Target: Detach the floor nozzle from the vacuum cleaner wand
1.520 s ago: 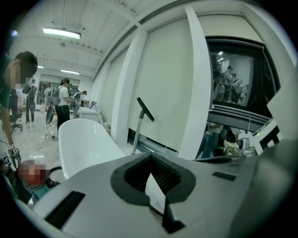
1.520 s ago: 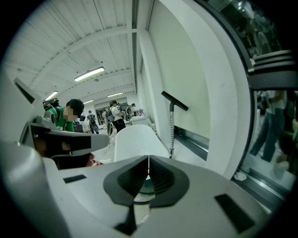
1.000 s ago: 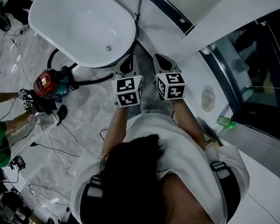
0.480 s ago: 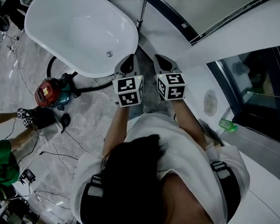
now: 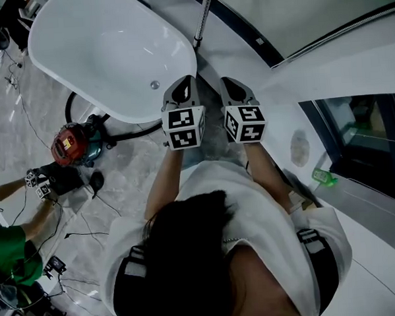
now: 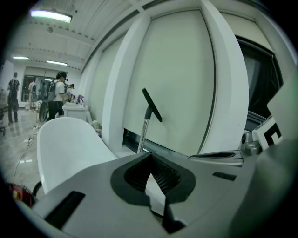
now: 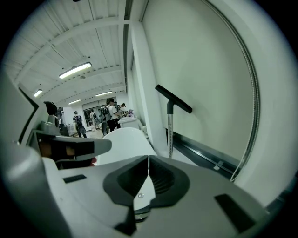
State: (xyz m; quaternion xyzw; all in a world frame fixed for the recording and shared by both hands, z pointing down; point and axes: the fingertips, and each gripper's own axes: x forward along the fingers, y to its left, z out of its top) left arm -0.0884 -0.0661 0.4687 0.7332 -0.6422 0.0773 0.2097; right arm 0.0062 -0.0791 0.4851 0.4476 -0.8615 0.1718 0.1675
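Red vacuum canister [image 5: 70,142] sits on the floor at left of frame, just below the white bathtub [image 5: 106,53]. At centre, my left gripper [image 5: 184,83] and right gripper [image 5: 230,83] both have jaws pressed together, holding nothing. At top centre the wand [image 5: 202,18] stands upright by the wall, floor nozzle [image 6: 152,104] on its upper end.

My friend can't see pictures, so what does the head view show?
From above, a person holds the left gripper and right gripper side by side, both shut and empty, aimed toward a vacuum wand standing beyond a white bathtub. A red vacuum cleaner sits on the floor.
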